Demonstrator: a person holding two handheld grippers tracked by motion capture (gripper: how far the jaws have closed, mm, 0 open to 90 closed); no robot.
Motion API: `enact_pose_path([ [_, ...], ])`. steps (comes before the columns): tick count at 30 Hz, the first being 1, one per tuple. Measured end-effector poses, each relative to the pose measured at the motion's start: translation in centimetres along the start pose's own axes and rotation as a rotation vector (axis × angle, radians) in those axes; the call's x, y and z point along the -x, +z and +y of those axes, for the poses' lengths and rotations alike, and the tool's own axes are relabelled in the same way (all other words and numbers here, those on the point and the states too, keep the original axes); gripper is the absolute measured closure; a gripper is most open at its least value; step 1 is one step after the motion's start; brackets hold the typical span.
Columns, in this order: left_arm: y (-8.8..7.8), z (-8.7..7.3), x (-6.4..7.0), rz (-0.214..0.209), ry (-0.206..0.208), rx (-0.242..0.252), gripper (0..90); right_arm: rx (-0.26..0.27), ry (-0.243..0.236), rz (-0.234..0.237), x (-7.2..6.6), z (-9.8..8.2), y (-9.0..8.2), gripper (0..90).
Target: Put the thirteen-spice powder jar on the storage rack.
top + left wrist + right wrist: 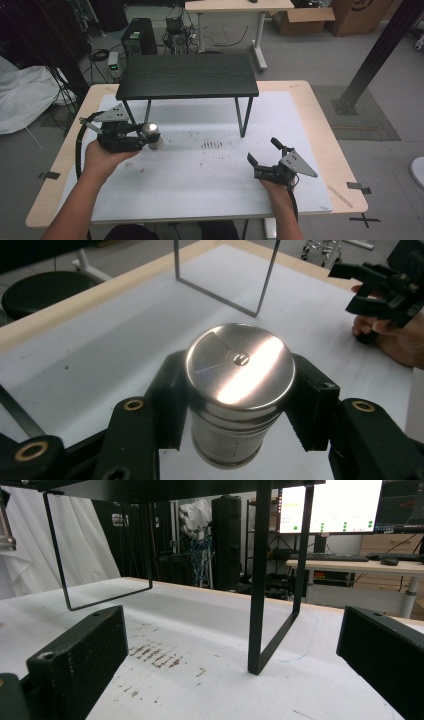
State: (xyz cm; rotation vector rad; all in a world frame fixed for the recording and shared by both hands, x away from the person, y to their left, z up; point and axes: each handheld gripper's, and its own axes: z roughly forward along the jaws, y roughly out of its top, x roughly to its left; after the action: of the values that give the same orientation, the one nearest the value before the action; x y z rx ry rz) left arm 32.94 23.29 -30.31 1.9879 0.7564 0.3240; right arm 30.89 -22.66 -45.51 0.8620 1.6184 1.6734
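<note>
Lidded steel canister (pixel 239 390) (contents hidden) in left gripper (pixel 239 405)

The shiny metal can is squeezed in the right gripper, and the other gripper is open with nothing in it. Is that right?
Not quite. The shiny metal can is squeezed in the left gripper, as the left gripper view shows. The right gripper is the open one with nothing in it.
</note>
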Motion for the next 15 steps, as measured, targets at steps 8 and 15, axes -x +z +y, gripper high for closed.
enact_pose_path([
  [8, -0.8, 1.8, 0.2, -0.01, -0.005, 0.017, 49.3, 0.0, -0.001, 0.0, 0.0, 0.0, 0.0, 0.0],
  [15, -1.2, 3.2, 0.3, -0.009, 0.0, 0.022, 49.3, 0.0, 0.001, 0.001, 0.0, 0.0, 0.0, 0.0],
])
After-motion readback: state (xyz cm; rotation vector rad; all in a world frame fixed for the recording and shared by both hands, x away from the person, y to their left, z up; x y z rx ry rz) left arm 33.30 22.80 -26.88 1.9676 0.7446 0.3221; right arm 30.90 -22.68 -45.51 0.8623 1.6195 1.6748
